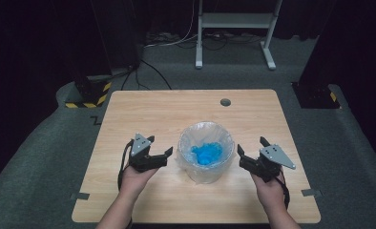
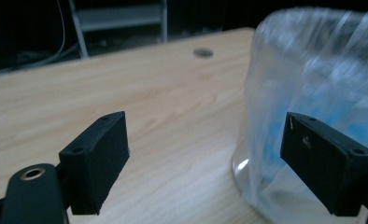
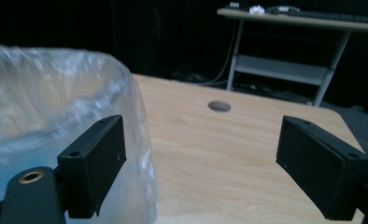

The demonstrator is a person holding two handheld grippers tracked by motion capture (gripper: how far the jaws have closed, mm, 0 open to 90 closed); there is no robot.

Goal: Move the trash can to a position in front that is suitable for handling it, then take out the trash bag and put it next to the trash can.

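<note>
I hold my left tool (image 1: 158,146) and right tool (image 1: 251,148) released, jaws spread, one on either side of the bin (image 1: 206,151) at the middle of the desk (image 1: 143,109), ready to grip its plastic liner (image 2: 308,70).

Wooden table (image 1: 143,114) carries a bag-lined bin (image 1: 206,172) near its middle

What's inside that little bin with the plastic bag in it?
The bin is lined with a clear plastic bag, and something crumpled and blue lies at the bottom. What the blue stuff is, and anything beneath it, cannot be made out.
</note>
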